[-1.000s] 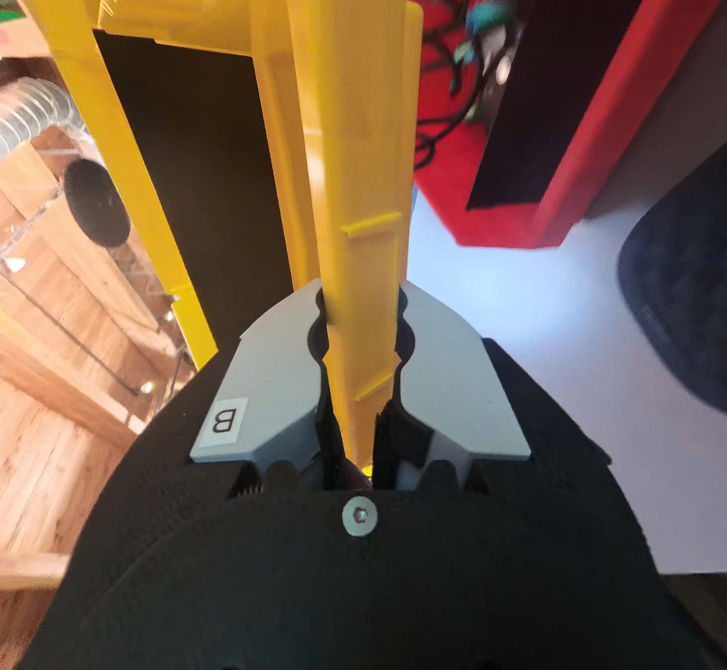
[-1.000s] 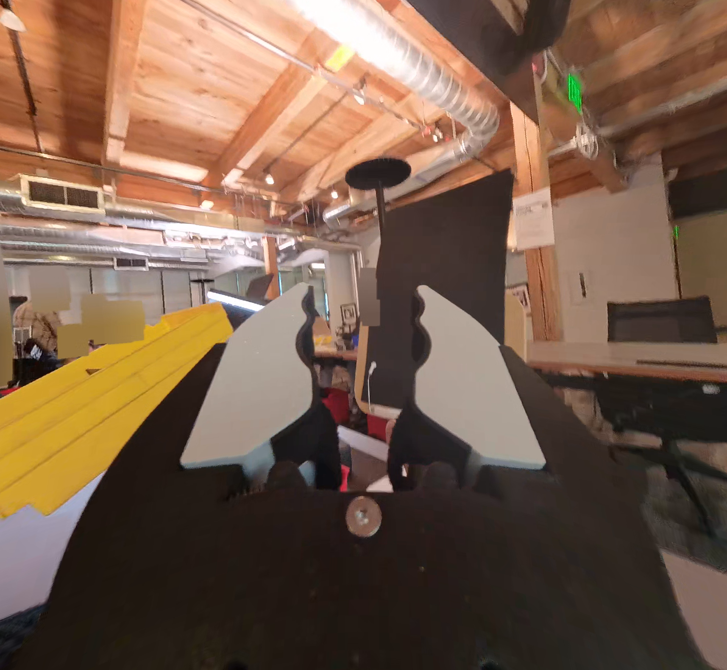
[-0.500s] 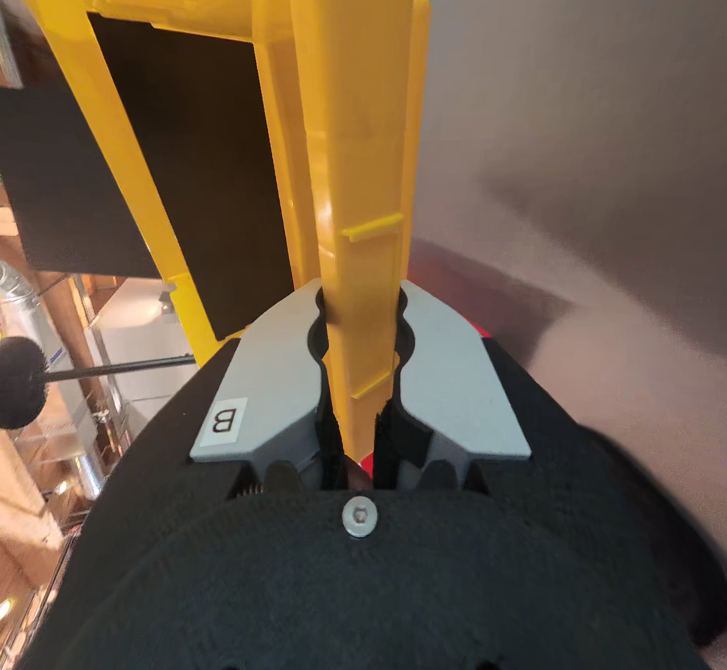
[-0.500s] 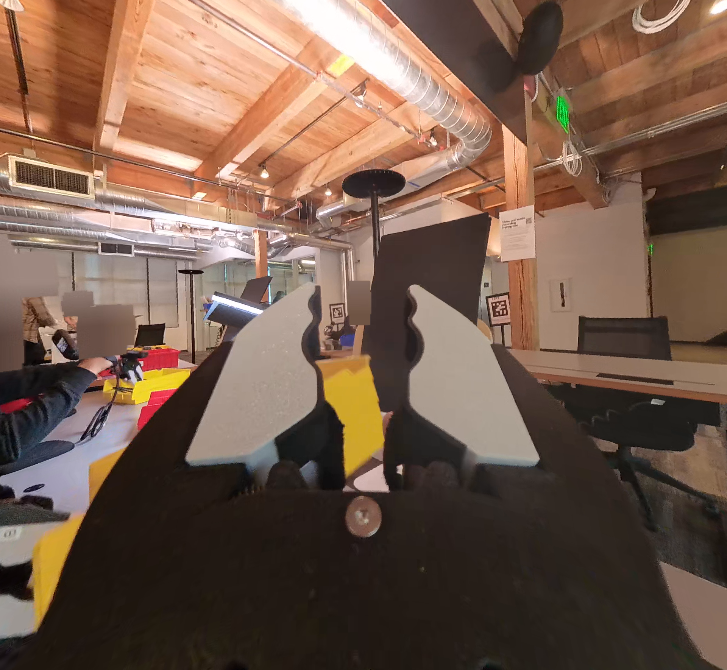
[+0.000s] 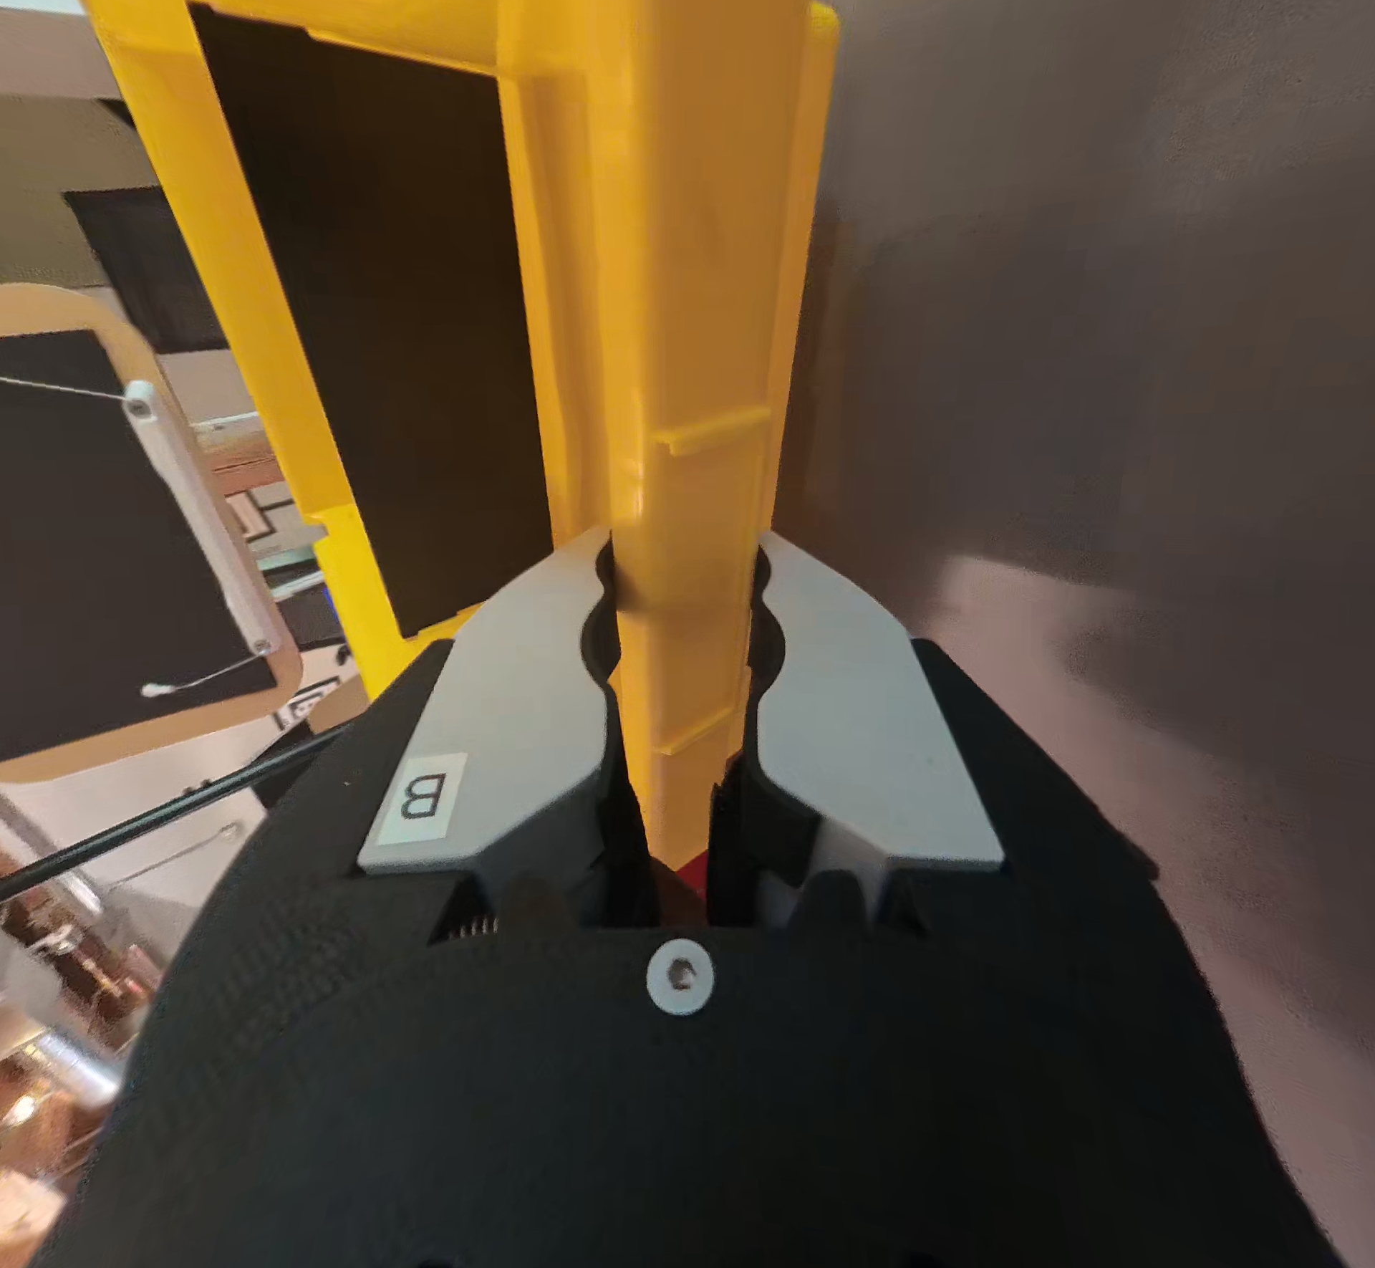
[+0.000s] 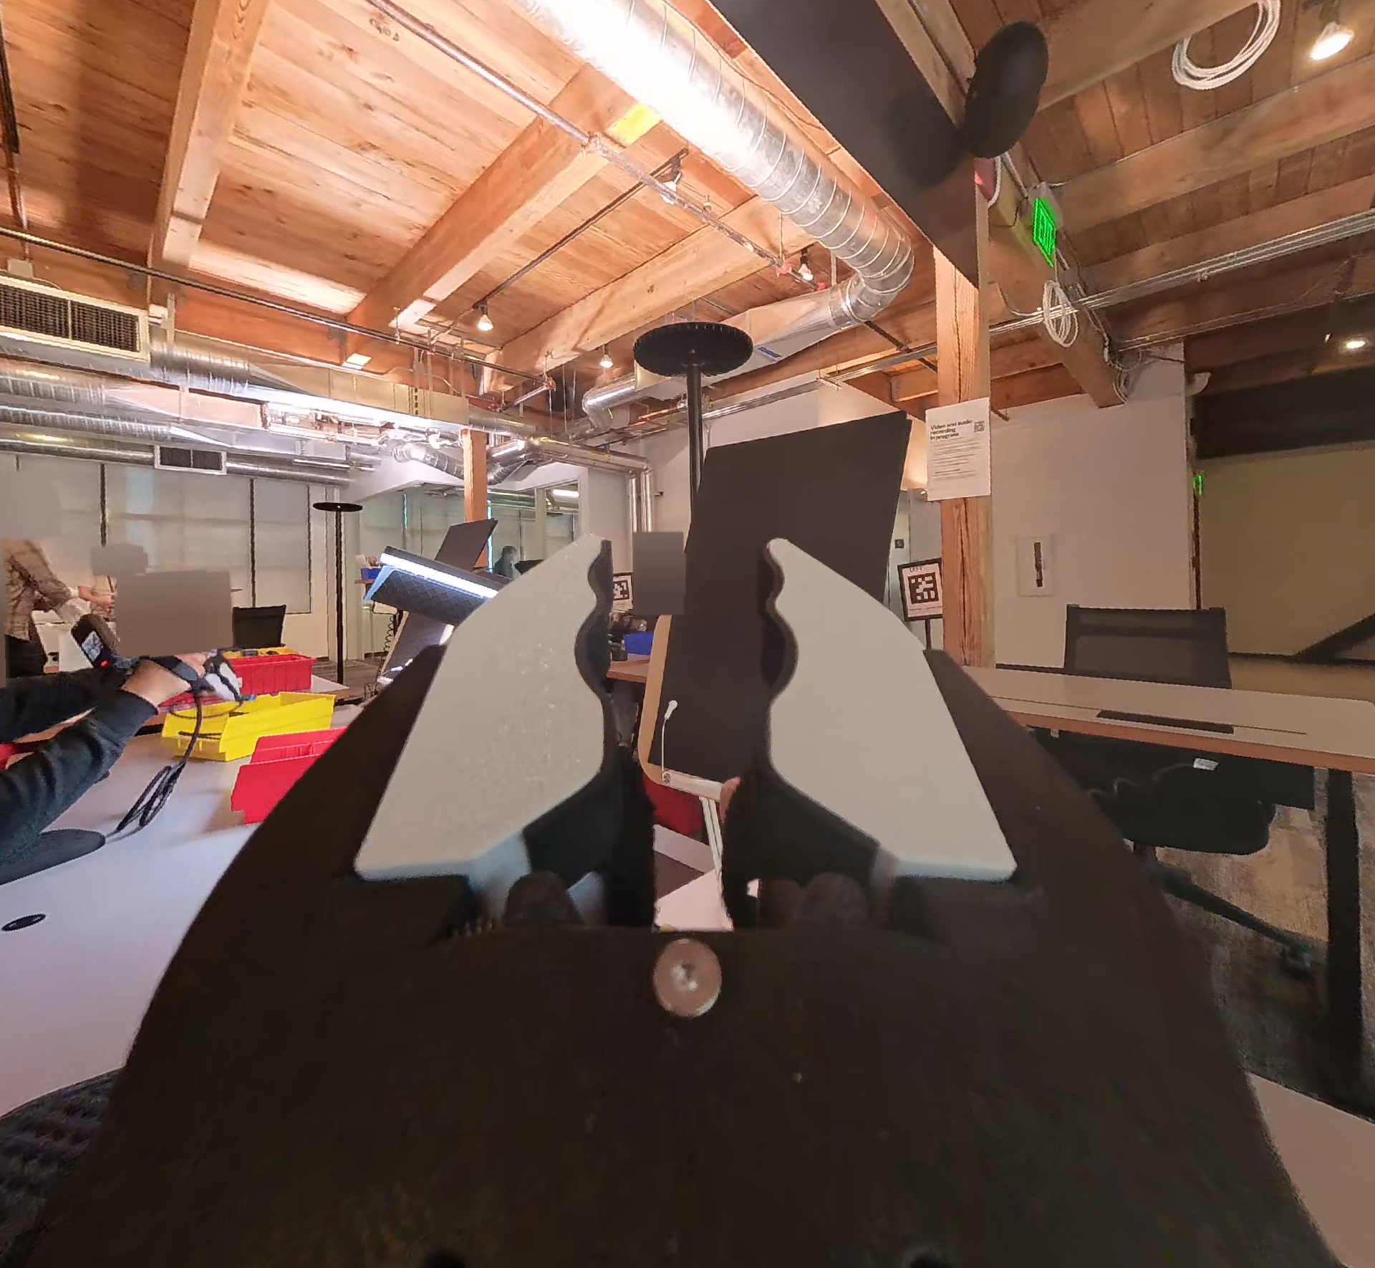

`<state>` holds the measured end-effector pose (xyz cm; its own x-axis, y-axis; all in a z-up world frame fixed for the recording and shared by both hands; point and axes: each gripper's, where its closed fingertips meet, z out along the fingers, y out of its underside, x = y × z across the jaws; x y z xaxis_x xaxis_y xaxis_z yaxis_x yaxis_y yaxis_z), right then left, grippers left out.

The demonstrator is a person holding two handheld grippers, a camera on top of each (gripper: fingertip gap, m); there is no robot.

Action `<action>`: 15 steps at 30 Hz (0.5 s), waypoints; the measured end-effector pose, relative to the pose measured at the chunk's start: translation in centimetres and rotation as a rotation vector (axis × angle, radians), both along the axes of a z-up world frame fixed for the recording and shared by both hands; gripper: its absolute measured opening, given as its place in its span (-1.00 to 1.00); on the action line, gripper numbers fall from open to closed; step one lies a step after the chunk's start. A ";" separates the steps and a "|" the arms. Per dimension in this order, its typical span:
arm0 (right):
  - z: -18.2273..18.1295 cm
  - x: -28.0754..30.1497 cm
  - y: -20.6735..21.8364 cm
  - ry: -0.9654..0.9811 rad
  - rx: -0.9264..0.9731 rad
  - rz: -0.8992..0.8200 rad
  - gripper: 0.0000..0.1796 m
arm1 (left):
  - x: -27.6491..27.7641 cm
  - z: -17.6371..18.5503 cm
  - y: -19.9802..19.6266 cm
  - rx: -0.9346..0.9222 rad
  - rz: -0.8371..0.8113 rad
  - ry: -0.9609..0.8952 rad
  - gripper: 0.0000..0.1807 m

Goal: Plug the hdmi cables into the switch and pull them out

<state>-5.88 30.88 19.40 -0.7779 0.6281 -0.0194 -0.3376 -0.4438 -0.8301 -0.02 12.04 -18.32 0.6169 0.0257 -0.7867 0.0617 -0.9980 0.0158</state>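
My left gripper [image 5: 684, 562] is shut on the wall of a yellow plastic bin [image 5: 714, 227] and holds it up in the air, tipped so its dark inside faces the camera. My right gripper [image 6: 688, 555] is open and empty, raised and pointing out across the room. No HDMI cable and no switch show in either view.
A white table [image 6: 89, 934] lies at the lower left of the right wrist view, with yellow [image 6: 253, 719] and red bins [image 6: 279, 771] and another person's arm [image 6: 67, 733] over it. A black panel on a stand [image 6: 789, 577] is straight ahead. Desks and a chair [image 6: 1146, 644] stand to the right.
My left gripper has swung with the yellow bin, so the red bins and table have left its view. My right gripper has tilted down and turned; the yellow bin no longer shows there.
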 end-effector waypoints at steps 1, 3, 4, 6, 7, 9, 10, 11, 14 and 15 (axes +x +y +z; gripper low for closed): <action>0.0 -0.1 -0.2 -0.002 0.003 0.001 -0.59 | -0.2 -0.5 0.4 0.013 0.002 0.017 -0.67; -0.1 -0.3 -0.5 -0.005 0.008 0.010 -0.59 | -0.4 -0.9 1.1 0.050 -0.008 0.058 -0.65; -0.2 -0.4 -0.8 -0.008 0.010 0.017 -0.59 | -0.3 -1.0 1.6 0.103 -0.019 0.058 -0.59; -0.3 -0.6 -1.2 -0.014 0.014 0.035 -0.58 | 0.6 -1.0 2.7 0.288 -0.042 -0.026 -0.42; -0.4 -0.6 -1.4 -0.015 0.015 0.040 -0.58 | 1.5 -0.8 3.2 0.382 -0.072 -0.083 -0.32; -0.5 -0.8 -1.6 -0.016 0.017 0.038 -0.58 | 3.3 0.0 3.4 0.561 -0.120 -0.187 -0.11; -0.5 -0.9 -1.7 -0.016 0.021 0.033 -0.58 | 4.2 0.7 3.0 0.641 -0.140 -0.217 -0.08; -0.6 -1.0 -1.7 -0.014 0.024 0.027 -0.58 | 4.9 1.4 2.0 0.705 -0.155 -0.232 -0.07; -0.6 -1.1 -1.8 -0.004 0.030 0.011 -0.58 | 5.0 3.7 -4.1 0.760 -0.125 -0.143 -0.09; -0.6 -1.2 -1.8 -0.003 0.030 0.006 -0.57 | 4.9 4.1 -6.6 0.736 -0.124 -0.117 -0.11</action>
